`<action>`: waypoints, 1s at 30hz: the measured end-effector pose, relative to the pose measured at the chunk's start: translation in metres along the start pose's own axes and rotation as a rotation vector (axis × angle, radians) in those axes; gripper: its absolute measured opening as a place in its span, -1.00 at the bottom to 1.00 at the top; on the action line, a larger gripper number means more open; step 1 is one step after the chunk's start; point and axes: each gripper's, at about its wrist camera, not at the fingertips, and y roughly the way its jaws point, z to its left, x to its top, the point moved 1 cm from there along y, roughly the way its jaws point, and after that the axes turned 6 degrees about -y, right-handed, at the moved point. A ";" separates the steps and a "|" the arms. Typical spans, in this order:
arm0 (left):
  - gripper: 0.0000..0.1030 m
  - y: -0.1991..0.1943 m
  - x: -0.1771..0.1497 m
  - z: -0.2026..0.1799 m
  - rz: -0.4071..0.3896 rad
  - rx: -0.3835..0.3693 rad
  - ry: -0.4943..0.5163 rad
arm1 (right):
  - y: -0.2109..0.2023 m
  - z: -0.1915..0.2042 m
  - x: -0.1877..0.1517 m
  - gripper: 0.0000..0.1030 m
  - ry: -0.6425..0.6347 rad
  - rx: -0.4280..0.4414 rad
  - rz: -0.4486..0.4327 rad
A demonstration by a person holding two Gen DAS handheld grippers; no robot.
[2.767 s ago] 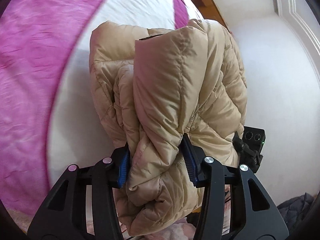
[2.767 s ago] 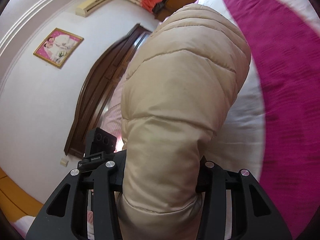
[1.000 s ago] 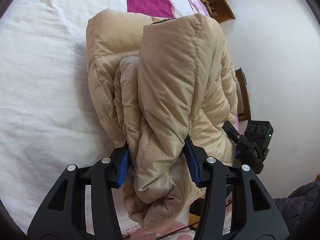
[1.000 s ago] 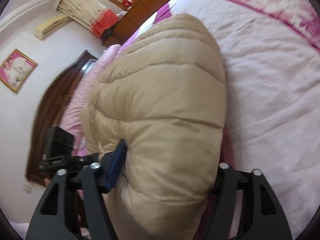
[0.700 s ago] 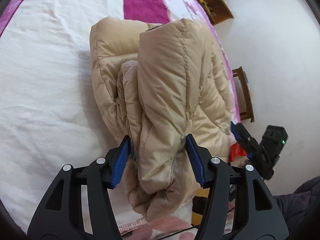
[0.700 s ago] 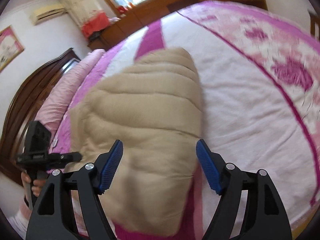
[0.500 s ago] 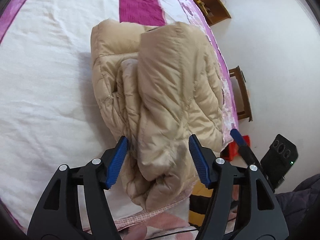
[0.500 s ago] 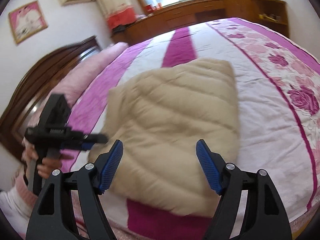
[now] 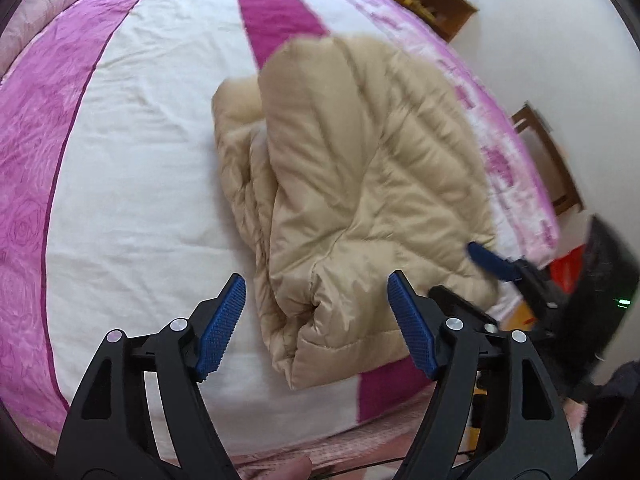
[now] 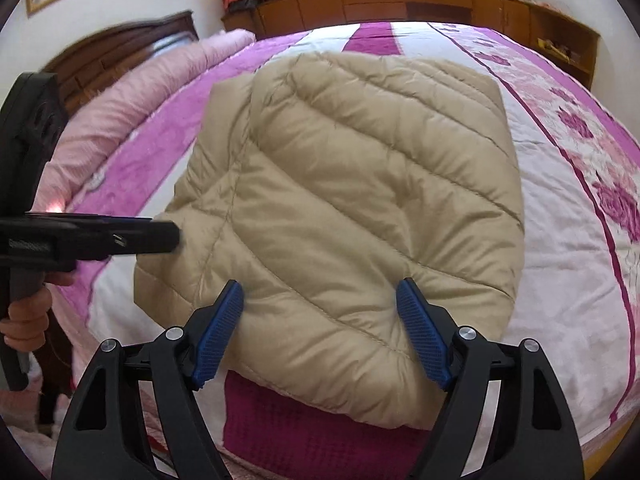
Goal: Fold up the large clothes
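both grippers are hanging wide open now, nothing between the pads. the left gripper [image 9: 316, 326] is facing the layered end of the puffy beige jacket [image 10: 352, 184], which is lying bundled on the bed [image 9: 132, 184] just beyond its fingertips. the right gripper [image 10: 320, 330] is hovering at the near hem. the worry: that springy filling is looking ready to push the top fold open, or let it slip towards the bed edge.

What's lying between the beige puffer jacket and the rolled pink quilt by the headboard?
Only bedspread, its magenta stripe, separates jacket from quilt, in the right wrist view.
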 end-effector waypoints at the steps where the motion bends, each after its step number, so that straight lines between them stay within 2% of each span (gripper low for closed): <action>1: 0.42 0.013 0.003 -0.002 0.004 0.028 -0.004 | 0.003 0.002 -0.001 0.52 -0.003 -0.002 0.005; 2: 0.43 0.020 0.001 0.003 0.005 0.056 -0.005 | 0.007 0.004 -0.001 0.53 -0.007 -0.003 0.011; 6: 0.48 0.027 -0.007 0.009 0.002 0.069 -0.028 | 0.010 0.008 -0.002 0.55 -0.025 -0.011 0.015; 12: 0.48 -0.007 -0.018 -0.004 -0.077 0.059 0.011 | -0.025 0.001 0.001 0.55 0.051 0.006 -0.034; 14: 0.48 -0.020 -0.023 -0.011 -0.114 0.065 0.031 | -0.041 0.001 0.000 0.65 0.057 -0.008 -0.062; 17: 0.65 -0.031 -0.030 -0.026 -0.161 0.123 0.056 | -0.058 -0.001 -0.007 0.72 0.080 -0.044 -0.084; 21: 0.70 -0.037 -0.041 -0.044 -0.231 0.203 0.085 | -0.065 -0.009 -0.020 0.84 0.141 -0.095 -0.070; 30: 0.70 -0.025 -0.059 -0.065 -0.233 0.281 0.113 | -0.064 -0.011 -0.044 0.88 0.188 -0.203 -0.033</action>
